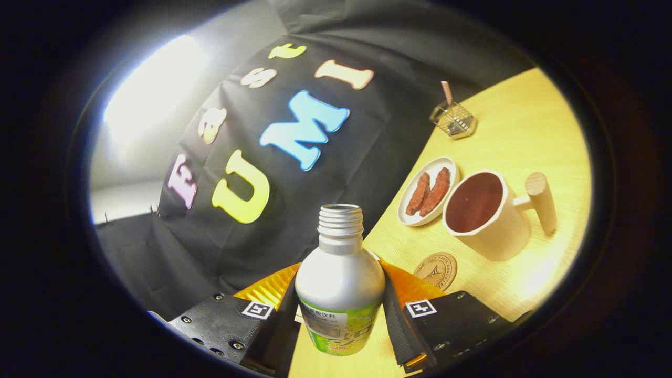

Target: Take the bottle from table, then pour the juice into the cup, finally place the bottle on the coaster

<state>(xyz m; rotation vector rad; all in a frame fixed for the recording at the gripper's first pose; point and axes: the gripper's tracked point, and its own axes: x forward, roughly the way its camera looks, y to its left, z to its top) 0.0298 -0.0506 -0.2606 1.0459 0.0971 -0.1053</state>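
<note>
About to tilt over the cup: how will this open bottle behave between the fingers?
The bottle looks like smooth, rigid metal, so it probably won't squash but could slip. The fingers press its lower body, leaving it top-heavy. Its mouth is uncapped, so liquid may spill early.

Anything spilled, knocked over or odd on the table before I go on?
Nothing stands out. The tool grips the uncapped bottle between both fingers. Beyond it, the cup stands upright holding dark liquid, with no puddle visible around it. The coaster lies flat and bare, and the sausage plate and wire holder look undisturbed.
</note>
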